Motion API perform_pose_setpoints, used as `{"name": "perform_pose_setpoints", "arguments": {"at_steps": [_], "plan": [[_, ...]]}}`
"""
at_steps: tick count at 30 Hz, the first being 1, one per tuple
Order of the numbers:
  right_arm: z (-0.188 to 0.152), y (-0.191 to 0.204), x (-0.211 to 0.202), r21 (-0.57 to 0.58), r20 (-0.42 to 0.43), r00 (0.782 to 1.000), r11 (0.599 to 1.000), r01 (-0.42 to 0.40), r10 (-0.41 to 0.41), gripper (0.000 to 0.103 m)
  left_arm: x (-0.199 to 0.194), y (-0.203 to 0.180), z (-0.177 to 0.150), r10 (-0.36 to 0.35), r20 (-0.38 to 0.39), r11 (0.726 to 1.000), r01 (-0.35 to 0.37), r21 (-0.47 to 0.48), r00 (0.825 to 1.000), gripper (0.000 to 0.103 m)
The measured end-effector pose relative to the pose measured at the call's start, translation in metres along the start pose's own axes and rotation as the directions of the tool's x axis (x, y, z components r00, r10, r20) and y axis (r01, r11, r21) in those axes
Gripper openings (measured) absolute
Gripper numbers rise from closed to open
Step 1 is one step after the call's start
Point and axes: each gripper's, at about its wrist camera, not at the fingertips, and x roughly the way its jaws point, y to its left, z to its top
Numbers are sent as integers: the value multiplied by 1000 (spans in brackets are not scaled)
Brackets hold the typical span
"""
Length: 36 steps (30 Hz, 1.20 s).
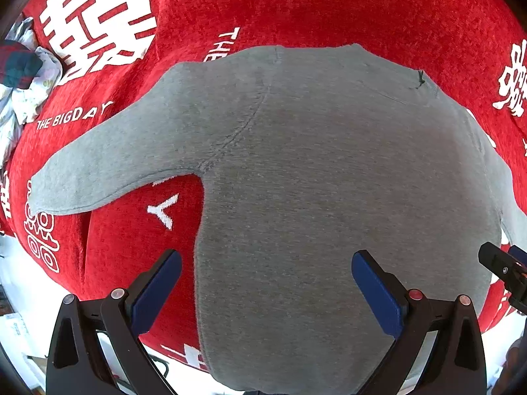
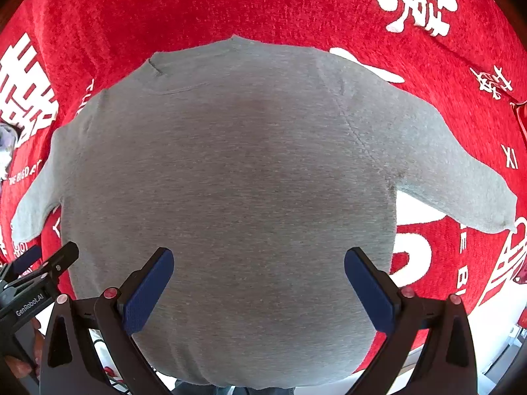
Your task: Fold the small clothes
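A small grey long-sleeved top (image 1: 313, 181) lies flat and spread on the red cloth, neck at the far side, hem at the near edge. In the left wrist view its left sleeve (image 1: 108, 164) stretches out to the left. In the right wrist view the same grey top (image 2: 237, 177) fills the middle, with its right sleeve (image 2: 461, 181) reaching right. My left gripper (image 1: 266, 263) hovers open above the hem's left part, nothing between its blue pads (image 1: 158, 293). My right gripper (image 2: 258, 260) hangs open above the lower middle of the top, holding nothing.
A red cloth (image 1: 329, 10) with white characters and lettering covers the surface. A heap of other clothes (image 1: 23, 79), patterned white and dark plaid, lies at the far left. The other gripper (image 1: 504, 270) shows at the right edge of the left view, and the left one (image 2: 36, 276) at the right view's left edge.
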Motion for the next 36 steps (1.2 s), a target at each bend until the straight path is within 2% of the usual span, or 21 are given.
{"name": "perform_pose_setpoints", "arguments": {"at_steps": [15,32,36], "plan": [[-2,41,5,-60,3,1000,998,9,-8,103,11,43,0,-24,0,997,24,-80,1000,103],[-2,115,15,-203,-12,1000,979,5,-7,103,29,122,-5,-19,-3,976,18,-217,1000,103],[0,128,15,-231,-19,1000,973,-5,1,103,32,144,-4,-52,13,968,54,-247,999,103]]}}
